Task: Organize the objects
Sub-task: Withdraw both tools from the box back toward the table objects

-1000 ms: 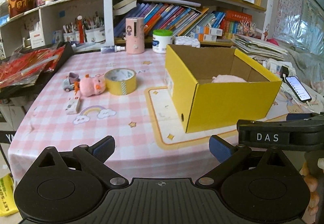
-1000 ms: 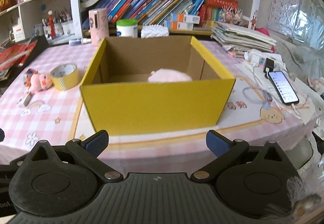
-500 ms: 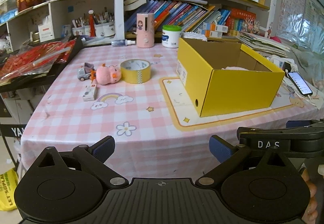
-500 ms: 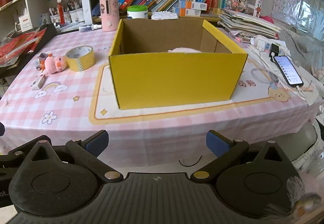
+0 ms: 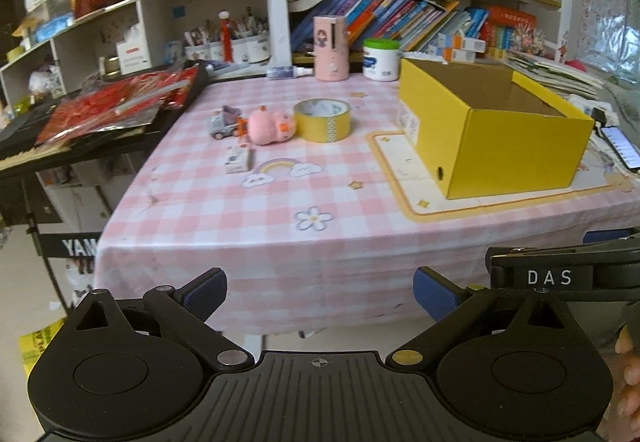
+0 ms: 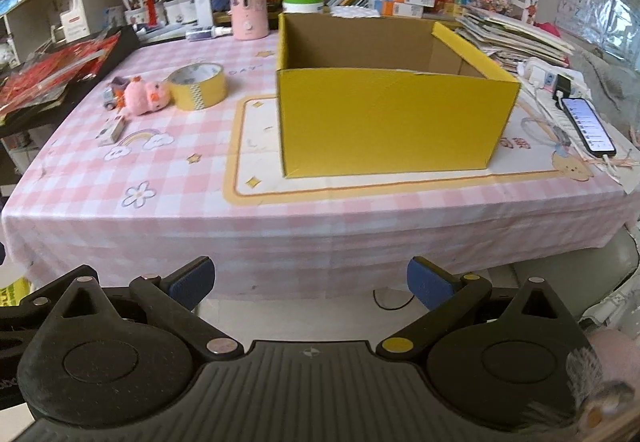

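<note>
Now both grippers, left (image 5: 320, 288) and right (image 6: 311, 280), have backed off past the table's (image 6: 280, 230) near edge, fingers spread and empty. Further in, the yellow box (image 6: 384, 122) sits mid-table; tape roll (image 5: 322, 119), pink plush (image 5: 267, 126) and toy truck (image 5: 222, 123) wait toward the far-left corner, probably next.

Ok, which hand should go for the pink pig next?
Probably the left. Its tool is open and faces the pig almost head-on, while the right tool faces the box, pig far off-left.
</note>
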Demonstrator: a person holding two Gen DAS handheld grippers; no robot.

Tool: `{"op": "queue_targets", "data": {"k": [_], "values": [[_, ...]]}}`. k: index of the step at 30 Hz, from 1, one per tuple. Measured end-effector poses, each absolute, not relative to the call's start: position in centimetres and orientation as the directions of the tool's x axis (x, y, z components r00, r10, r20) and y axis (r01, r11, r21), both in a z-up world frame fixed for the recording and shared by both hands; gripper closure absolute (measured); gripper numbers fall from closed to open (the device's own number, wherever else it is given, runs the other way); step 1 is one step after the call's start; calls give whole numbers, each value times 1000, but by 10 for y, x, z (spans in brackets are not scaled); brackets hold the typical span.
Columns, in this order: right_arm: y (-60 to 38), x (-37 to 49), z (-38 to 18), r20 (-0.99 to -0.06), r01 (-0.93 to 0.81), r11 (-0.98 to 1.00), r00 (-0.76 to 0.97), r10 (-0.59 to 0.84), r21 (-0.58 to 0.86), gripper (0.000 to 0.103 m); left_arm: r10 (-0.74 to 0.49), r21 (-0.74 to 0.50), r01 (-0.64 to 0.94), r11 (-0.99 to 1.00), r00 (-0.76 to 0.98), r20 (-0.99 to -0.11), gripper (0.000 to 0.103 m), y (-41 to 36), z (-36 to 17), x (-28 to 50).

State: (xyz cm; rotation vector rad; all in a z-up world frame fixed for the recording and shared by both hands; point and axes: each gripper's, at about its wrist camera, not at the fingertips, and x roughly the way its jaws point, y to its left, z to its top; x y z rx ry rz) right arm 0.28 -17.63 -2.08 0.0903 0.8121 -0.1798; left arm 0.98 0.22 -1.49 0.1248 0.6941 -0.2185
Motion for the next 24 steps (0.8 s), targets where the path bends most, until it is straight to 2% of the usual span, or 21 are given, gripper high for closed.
{"op": "queue_targets", "data": {"k": [24], "values": [[-115,11,-18,-730,76,997,682,-33,25,0,-46,71,118,990,770,-637,2,61,-12,6]]}}
